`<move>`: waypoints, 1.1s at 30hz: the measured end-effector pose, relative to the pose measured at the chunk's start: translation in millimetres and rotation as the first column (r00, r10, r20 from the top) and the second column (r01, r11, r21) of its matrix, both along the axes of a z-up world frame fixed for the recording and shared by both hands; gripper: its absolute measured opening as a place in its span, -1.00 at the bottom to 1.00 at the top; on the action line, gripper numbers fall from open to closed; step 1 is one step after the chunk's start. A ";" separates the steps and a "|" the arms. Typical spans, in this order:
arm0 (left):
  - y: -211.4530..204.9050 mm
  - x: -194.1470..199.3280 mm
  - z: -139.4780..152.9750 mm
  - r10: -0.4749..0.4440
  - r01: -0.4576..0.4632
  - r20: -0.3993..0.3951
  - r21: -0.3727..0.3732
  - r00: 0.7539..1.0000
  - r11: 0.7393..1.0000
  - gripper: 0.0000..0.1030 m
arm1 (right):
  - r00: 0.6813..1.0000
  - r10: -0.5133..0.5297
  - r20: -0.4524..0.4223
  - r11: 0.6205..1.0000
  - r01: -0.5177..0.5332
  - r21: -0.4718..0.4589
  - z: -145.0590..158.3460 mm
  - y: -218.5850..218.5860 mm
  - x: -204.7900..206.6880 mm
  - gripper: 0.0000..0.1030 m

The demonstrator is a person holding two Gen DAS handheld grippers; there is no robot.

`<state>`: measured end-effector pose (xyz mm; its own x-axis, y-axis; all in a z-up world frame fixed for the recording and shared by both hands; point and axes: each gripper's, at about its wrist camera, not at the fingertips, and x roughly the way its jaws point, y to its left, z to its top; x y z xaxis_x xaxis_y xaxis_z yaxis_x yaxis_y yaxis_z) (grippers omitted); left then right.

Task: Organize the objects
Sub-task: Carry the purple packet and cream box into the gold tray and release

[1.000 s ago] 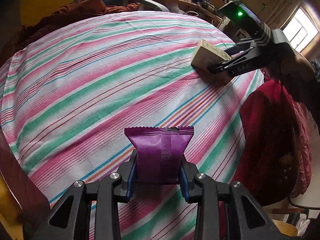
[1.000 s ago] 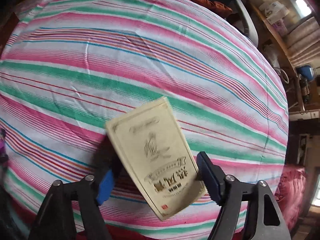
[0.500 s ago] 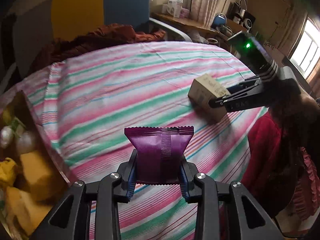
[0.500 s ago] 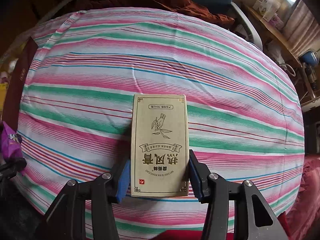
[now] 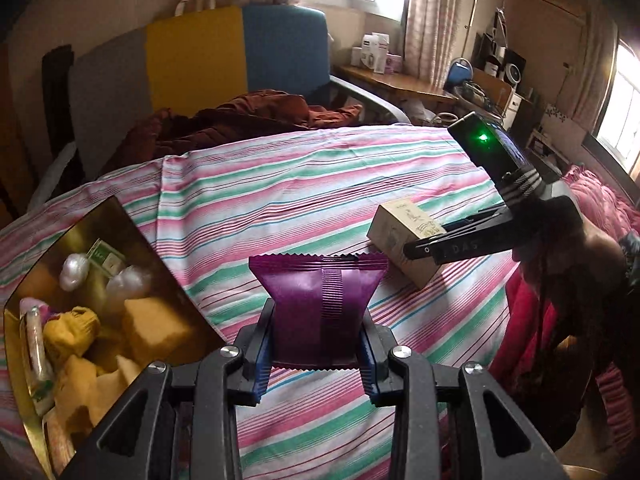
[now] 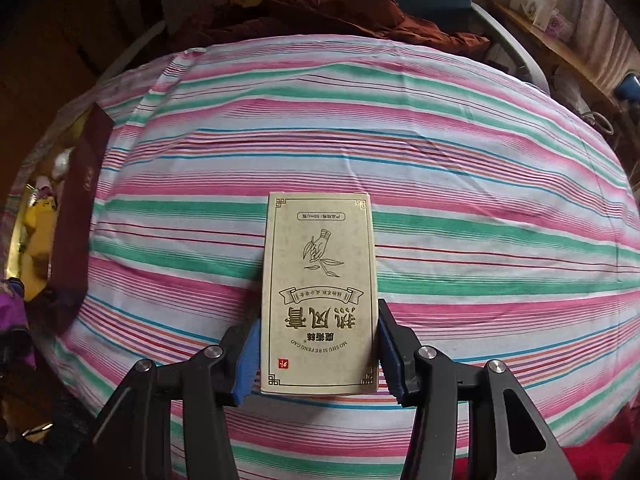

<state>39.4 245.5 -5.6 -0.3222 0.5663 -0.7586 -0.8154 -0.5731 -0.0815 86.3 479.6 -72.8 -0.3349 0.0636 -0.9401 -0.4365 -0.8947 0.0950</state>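
A purple snack packet (image 5: 318, 306) hangs above the striped bedsheet (image 5: 280, 200), with my left gripper (image 5: 316, 354) shut on its lower half. My right gripper (image 6: 318, 354) is shut on a beige carton (image 6: 318, 280) printed with gold characters, its blue pads pressing both long sides. In the left wrist view the same carton (image 5: 404, 232) shows at the right, held by the right gripper (image 5: 420, 249), with a person's hand (image 5: 592, 256) behind it. A gold-lined box (image 5: 92, 304) at the lower left holds yellow packets, silvery wrapped pieces and a small green box.
The box's dark brown outer wall (image 6: 78, 216) stands at the left edge of the bed in the right wrist view. A rumpled brown blanket (image 5: 240, 120) lies at the bed's far end before a yellow-and-blue headboard (image 5: 240, 52). A cluttered desk (image 5: 404, 84) stands beyond; red bedding (image 5: 536, 312) lies right.
The right jaws have closed on the carton and squared it up off the sheet. Both grippers have risen and tilted up; the gold-lined box has come into view at the left.
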 end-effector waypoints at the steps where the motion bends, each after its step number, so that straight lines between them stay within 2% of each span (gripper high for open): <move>1: -2.6 -0.3 0.1 0.006 -0.006 -0.003 0.001 1.000 1.000 -0.32 | 1.000 -0.001 -0.013 1.000 0.001 -0.012 0.7 -6.1 -1.2 0.00; 8: -18.2 -2.5 3.2 0.038 -0.038 -0.011 0.014 0.999 0.999 -0.32 | 0.997 0.004 -0.078 0.999 -0.007 -0.042 -1.5 -30.7 -10.9 0.00; 11: -25.0 -4.8 4.5 0.051 -0.051 -0.004 0.021 0.999 0.999 -0.32 | 0.992 -0.003 -0.124 0.997 -0.007 -0.082 -1.2 -38.8 -11.6 0.00; 17: -47.5 -14.7 2.8 0.092 -0.093 0.042 0.041 0.995 0.995 -0.32 | 0.975 -0.074 -0.207 0.969 0.021 -0.246 -6.5 -40.9 -9.3 0.00; 21: -78.8 -29.2 8.1 0.162 -0.166 0.059 0.077 0.985 0.983 -0.32 | 0.961 -0.131 -0.245 0.929 0.032 -0.368 -7.5 -39.6 -5.4 0.00; 26: -136.3 -55.6 8.5 0.315 -0.324 0.093 0.101 0.944 0.941 -0.32 | 0.946 -0.099 -0.309 0.925 -0.027 -0.379 13.9 -62.0 -16.1 0.00; 33: -203.1 -81.1 4.2 0.477 -0.490 0.124 0.112 0.870 0.864 -0.32 | 0.915 0.051 -0.399 0.921 -0.198 -0.336 51.6 -123.5 -60.8 0.00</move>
<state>-41.6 42.4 -1.4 -0.5173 0.4559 -0.7243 -0.4242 -0.8716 -0.2456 25.5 356.2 -21.2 -0.6488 -0.3222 -0.6894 -0.1891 -0.8092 0.5562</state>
